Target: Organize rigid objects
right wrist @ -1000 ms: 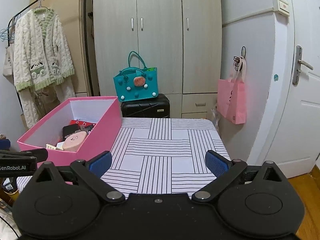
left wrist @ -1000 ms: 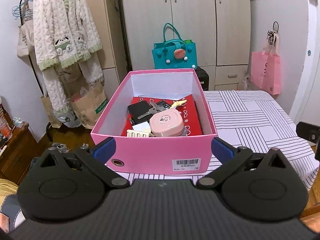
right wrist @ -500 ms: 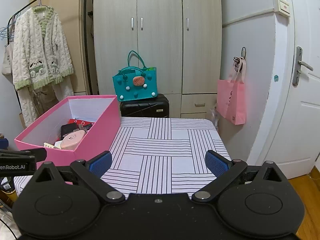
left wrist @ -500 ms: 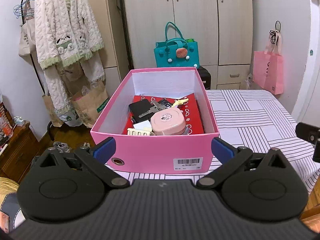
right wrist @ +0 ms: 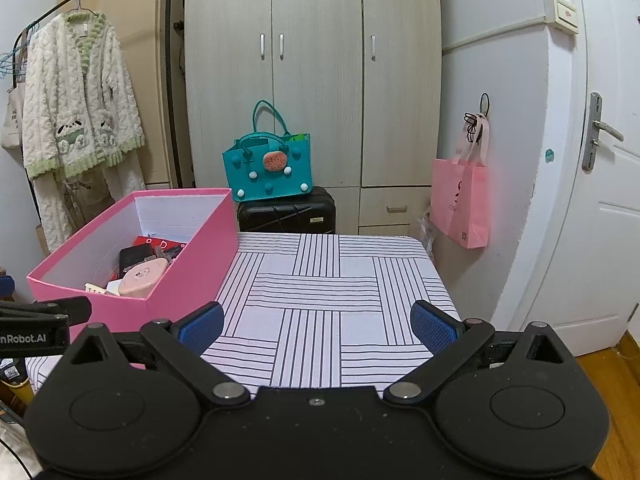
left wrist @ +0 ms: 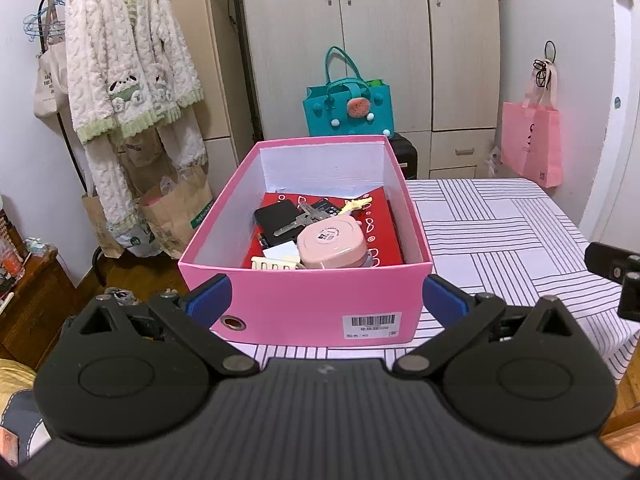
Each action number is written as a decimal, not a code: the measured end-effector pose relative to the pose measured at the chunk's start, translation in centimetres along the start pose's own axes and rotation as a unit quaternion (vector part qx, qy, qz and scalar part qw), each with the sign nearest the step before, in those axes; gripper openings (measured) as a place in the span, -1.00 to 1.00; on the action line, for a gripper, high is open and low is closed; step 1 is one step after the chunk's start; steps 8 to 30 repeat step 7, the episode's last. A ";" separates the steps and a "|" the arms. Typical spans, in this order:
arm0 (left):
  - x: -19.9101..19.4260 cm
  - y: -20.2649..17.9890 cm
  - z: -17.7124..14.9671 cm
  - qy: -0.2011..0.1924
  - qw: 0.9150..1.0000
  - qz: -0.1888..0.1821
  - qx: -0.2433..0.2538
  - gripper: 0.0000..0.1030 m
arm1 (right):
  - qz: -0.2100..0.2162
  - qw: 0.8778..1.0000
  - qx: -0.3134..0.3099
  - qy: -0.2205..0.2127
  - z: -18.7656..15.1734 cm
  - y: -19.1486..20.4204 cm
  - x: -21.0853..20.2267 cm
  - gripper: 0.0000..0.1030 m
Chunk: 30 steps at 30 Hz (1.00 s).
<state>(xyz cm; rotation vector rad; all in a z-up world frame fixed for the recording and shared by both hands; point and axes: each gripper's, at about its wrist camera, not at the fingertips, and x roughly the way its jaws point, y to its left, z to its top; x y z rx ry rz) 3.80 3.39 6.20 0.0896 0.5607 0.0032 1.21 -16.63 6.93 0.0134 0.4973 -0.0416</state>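
A pink shoebox (left wrist: 288, 308) (right wrist: 188, 276) stands at the table's left end. Inside lie a round pink case (left wrist: 331, 242) (right wrist: 140, 280), a black wallet (left wrist: 276, 218), keys (left wrist: 302, 220), a cream comb (left wrist: 274, 265) and a red flat package (left wrist: 384, 220). My left gripper (left wrist: 326, 298) is open, its blue pads either side of the box's near wall, held back from it. My right gripper (right wrist: 316, 322) is open over the striped tablecloth (right wrist: 320, 296), to the right of the box, holding nothing.
The table (left wrist: 500, 232) ends near a white wall and door (right wrist: 600, 240) on the right. Behind it stand a black suitcase (right wrist: 286, 212) with a teal bag (right wrist: 268, 172), a wardrobe (right wrist: 312, 72) and a hanging pink bag (right wrist: 464, 204). A clothes rack with a robe (left wrist: 128, 80) is left.
Both views have shifted only slightly, the left camera drifting a touch to the left. Nothing was picked up or released; both grippers stayed open.
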 end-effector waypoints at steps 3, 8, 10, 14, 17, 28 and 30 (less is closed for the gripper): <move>0.0 0.0 0.0 0.000 1.000 0.001 -0.001 1.00 | 0.001 1.000 -0.002 0.000 0.0 0.1 0.0 0.96; 0.1 0.0 0.0 0.001 1.000 0.000 0.001 1.00 | -0.002 1.000 -0.007 0.002 0.0 0.2 0.1 0.96; 0.1 0.0 0.0 0.001 1.000 0.000 0.001 1.00 | -0.002 1.000 -0.007 0.002 0.0 0.2 0.1 0.96; 0.1 0.0 0.0 0.001 1.000 0.000 0.001 1.00 | -0.002 1.000 -0.007 0.002 0.0 0.2 0.1 0.96; 0.1 0.0 0.0 0.001 1.000 0.000 0.001 1.00 | -0.002 1.000 -0.007 0.002 0.0 0.2 0.1 0.96; 0.1 0.0 0.0 0.001 1.000 0.000 0.001 1.00 | -0.002 1.000 -0.007 0.002 0.0 0.2 0.1 0.96; 0.1 0.0 0.0 0.001 1.000 0.000 0.001 1.00 | -0.002 1.000 -0.007 0.002 0.0 0.2 0.1 0.96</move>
